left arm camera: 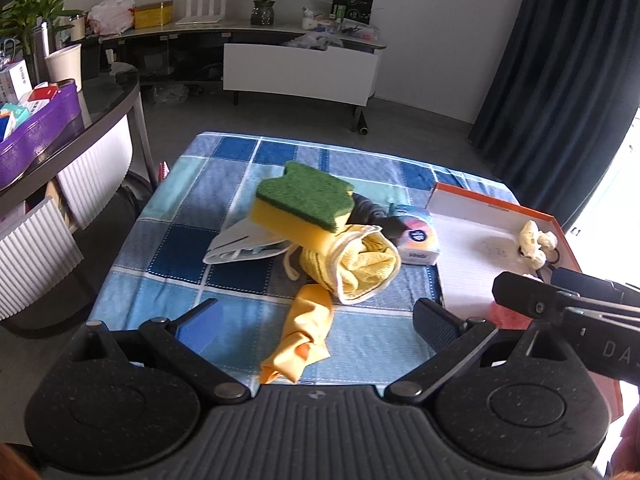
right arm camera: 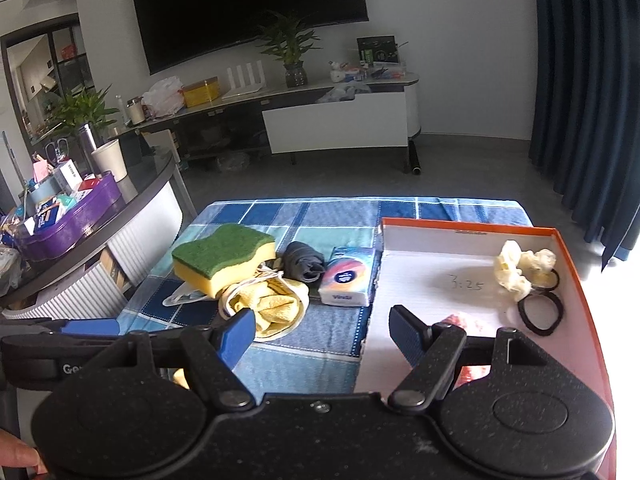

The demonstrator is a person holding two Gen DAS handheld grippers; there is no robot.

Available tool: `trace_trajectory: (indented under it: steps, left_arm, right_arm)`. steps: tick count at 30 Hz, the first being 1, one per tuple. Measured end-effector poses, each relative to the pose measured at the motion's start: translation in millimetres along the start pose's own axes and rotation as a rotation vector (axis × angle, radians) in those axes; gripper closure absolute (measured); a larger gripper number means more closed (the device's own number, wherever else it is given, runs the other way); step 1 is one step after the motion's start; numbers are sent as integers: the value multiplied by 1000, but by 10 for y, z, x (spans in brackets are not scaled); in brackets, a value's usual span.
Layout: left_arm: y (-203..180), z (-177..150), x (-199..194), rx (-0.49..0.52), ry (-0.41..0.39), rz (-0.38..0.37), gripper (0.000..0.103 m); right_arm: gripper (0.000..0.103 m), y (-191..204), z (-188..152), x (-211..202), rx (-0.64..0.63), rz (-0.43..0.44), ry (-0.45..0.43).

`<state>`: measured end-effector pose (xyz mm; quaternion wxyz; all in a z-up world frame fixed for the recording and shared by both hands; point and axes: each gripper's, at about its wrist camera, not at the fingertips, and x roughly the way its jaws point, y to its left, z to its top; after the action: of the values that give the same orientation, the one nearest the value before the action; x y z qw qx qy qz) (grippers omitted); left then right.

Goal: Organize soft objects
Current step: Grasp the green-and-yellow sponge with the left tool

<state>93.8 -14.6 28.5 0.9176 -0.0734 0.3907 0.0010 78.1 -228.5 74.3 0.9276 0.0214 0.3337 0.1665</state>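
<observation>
Holding both grippers wide apart and empty, left gripper (left arm camera: 316, 322) and right gripper (right arm camera: 322, 334), we hover near the green-topped sponge (left arm camera: 304, 204), beside the orange-rimmed box (right arm camera: 568, 256).

sponge (left arm camera: 304, 208): yellow foam, rough green scouring top | towel (left arm camera: 360, 268): soft yellow cloth | tablecloth (left arm camera: 240, 248): woven blue check | box (right arm camera: 440, 280): matt white card, orange rim | tissue pack (right arm camera: 348, 276): glossy plastic wrap

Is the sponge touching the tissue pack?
Apart. The right wrist view shows the sponge left of the tissue pack, with a rolled grey cloth and tablecloth between them.
</observation>
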Motion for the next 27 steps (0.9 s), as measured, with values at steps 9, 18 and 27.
trace_trajectory:
  steps: [9,18,27]
  left_arm:
    - [94,37,33,-15,0,4,0]
    - [141,255,208,24,-16,35,0]
    - [50,655,683,149,22,64,0]
  right_arm:
    - [16,96,28,96,-13,19,11]
    - [15,67,35,139,-3,13,13]
    - [15,-19,29,155,16,5,13]
